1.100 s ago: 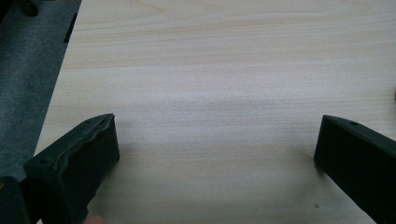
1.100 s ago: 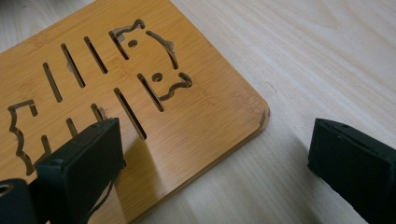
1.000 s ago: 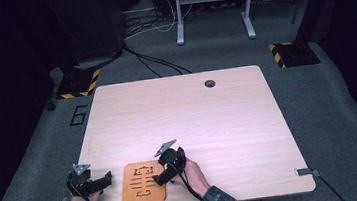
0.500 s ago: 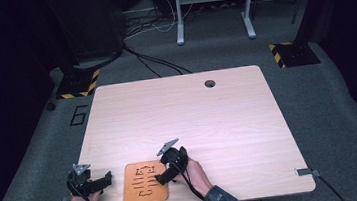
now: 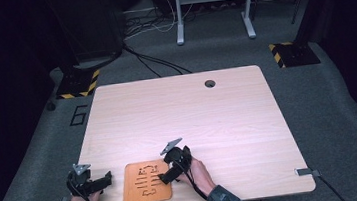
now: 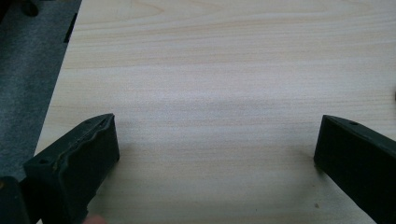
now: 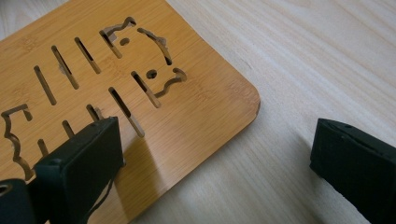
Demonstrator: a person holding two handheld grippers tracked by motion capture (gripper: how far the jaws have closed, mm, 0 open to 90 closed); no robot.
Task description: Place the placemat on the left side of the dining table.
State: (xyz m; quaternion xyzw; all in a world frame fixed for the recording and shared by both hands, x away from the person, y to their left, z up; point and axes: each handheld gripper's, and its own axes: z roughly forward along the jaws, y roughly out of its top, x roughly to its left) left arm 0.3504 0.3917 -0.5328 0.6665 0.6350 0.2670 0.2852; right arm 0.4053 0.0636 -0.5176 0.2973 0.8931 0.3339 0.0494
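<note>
1. Looking down from the high view, we see a bamboo board (image 5: pixel 146 183) lying flat on the tabletop (image 5: pixel 208 117), close to the near edge and between our two hands.
2. Our right tool (image 5: pixel 167 177) sits at the board's right edge; in the right gripper view (image 7: pixel 212 154) its jaws are spread wide and grasp nothing, one jaw over the board and the other over bare wood beside the board's rounded corner.
3. We can make out narrow slots and wavy cut-outs through the board (image 7: pixel 93 74) in that same view.
4. Our left tool (image 5: pixel 99 181) rests just left of the board, apart from it; in the left gripper view (image 6: pixel 215 149) its jaws stand wide apart and released, with plain tabletop between them.
5. We also note a round hole (image 5: pixel 210 83) near the far edge of the tabletop, well apart from the board.
</note>
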